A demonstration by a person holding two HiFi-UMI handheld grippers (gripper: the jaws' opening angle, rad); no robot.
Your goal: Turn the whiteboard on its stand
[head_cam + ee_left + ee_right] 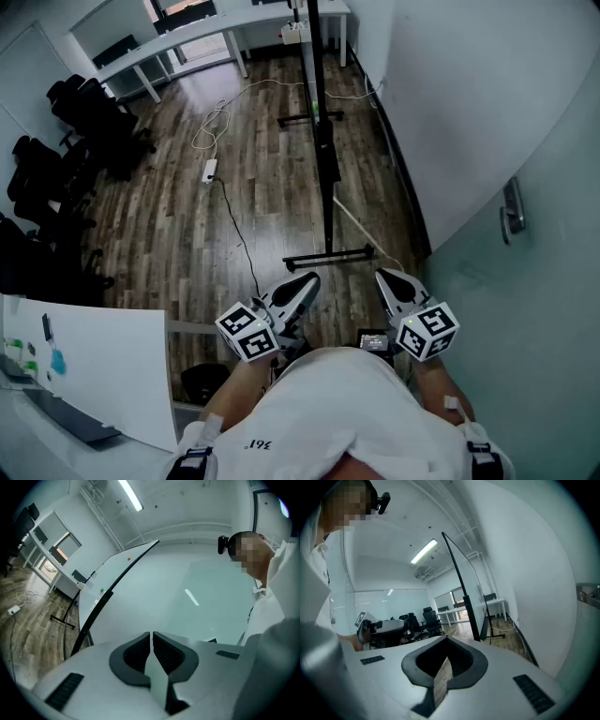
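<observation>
Currently, the whiteboard (324, 159) is seen edge-on in the head view, as a thin dark line running away from the person across the wooden floor (178, 234). It is carried upright on a black stand (328, 256), whose near crossbar lies on the floor just ahead of both tools, while a second crossbar is seen farther off. Neither tool is in contact with the board or the stand.

The left tool (302, 281) is held low in front of the body, with its marker cube nearest the person. In the left gripper view the jaws of the left tool (151, 641) are clenched together, and nothing is gripped between them. The whiteboard (112, 590) is shown there as a slanting panel with a dark edge, ahead and to the left.

The right tool (392, 278) is held beside the left one, a little apart. Its jaws are likewise pressed together on nothing in the right gripper view (447, 656), where the whiteboard (464, 592) rises as a narrow dark strip straight ahead.

A power strip (210, 170) and a cable (239, 239) lie on the floor left of the stand. Black chairs (89, 117) are gathered at the far left, and a long white tabletop (178, 42) is seen beyond. A frosted door (544, 281) with a metal handle (512, 211) stands at the right.
</observation>
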